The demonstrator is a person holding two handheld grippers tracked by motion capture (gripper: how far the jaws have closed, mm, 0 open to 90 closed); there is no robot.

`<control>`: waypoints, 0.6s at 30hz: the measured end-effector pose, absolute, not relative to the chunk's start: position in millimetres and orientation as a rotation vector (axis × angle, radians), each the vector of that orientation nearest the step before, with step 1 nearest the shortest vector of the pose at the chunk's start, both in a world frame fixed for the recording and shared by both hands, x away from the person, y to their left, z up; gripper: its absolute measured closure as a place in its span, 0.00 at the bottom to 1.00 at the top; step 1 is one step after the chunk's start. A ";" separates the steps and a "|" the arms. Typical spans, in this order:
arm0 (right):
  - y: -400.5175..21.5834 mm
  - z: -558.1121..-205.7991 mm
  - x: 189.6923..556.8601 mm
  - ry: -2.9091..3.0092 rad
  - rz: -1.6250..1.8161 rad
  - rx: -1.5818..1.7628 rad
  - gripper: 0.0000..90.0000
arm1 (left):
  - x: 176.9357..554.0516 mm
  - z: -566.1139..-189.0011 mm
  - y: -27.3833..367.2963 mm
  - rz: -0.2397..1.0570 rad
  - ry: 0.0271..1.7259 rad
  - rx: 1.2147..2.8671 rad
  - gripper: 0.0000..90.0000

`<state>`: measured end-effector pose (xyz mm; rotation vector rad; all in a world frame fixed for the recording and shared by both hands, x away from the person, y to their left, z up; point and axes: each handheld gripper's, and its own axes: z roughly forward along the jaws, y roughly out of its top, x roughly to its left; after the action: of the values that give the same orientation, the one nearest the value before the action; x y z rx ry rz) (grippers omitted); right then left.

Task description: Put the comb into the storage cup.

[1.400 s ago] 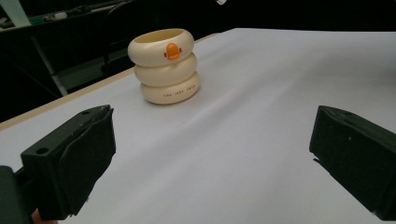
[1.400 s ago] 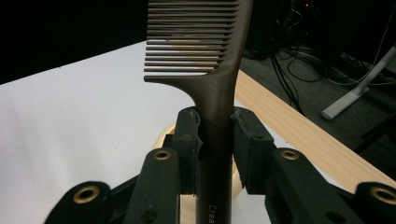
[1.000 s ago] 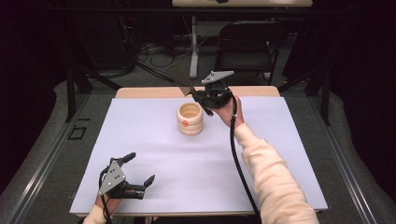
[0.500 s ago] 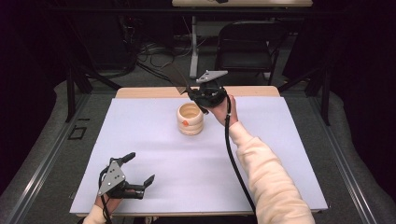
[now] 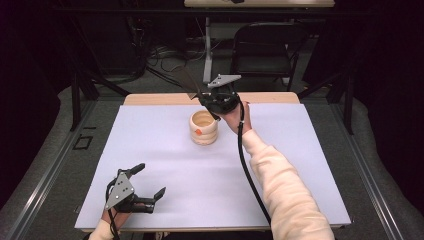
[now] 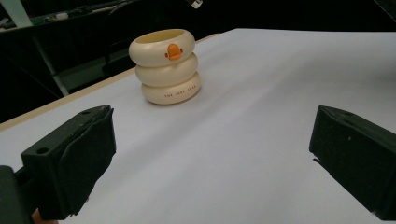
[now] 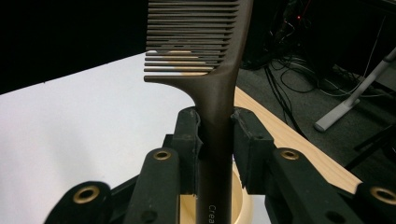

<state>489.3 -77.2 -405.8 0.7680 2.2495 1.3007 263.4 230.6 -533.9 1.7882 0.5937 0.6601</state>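
Comb (image 7: 205, 70) sits clamped in the right claw (image 7: 215, 135) above the cream holder (image 5: 203, 127); left claw (image 5: 142, 182) gapes empty.

cup (image 5: 204, 128) stands on sheet (image 5: 165, 165), toward far edge, roughly mid-width. sheet lies on table (image 5: 150, 98), whose strip shows behind it. right gripper (image 5: 206, 98) above cup's far rim, just right of it, comb (image 7: 210, 70) clamped between jaws (teeth pointing away from cup, handle end over cup mouth). left gripper (image 5: 148, 186) near front left corner of sheet, well apart from cup. chair (image 5: 265, 50) behind table.
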 end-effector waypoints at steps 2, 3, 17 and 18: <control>-76.3 -406.5 490.2 2.245 1.302 0.766 0.80 | 263.4 -533.9 230.6 0.660 0.594 1.788 0.00; -76.0 -407.0 490.8 2.246 1.306 0.764 0.80 | 263.4 -533.9 230.7 0.660 0.594 1.788 0.00; -70.3 -408.7 494.5 2.214 1.311 0.762 0.80 | 263.2 -534.0 230.6 0.659 0.596 1.784 0.01; -70.2 -409.1 495.0 2.216 1.313 0.763 0.80 | 263.2 -534.0 230.6 0.659 0.596 1.784 0.01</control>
<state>495.0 -70.2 -409.1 0.7626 2.2160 1.3131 263.2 230.6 -534.0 1.7843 0.5965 0.6592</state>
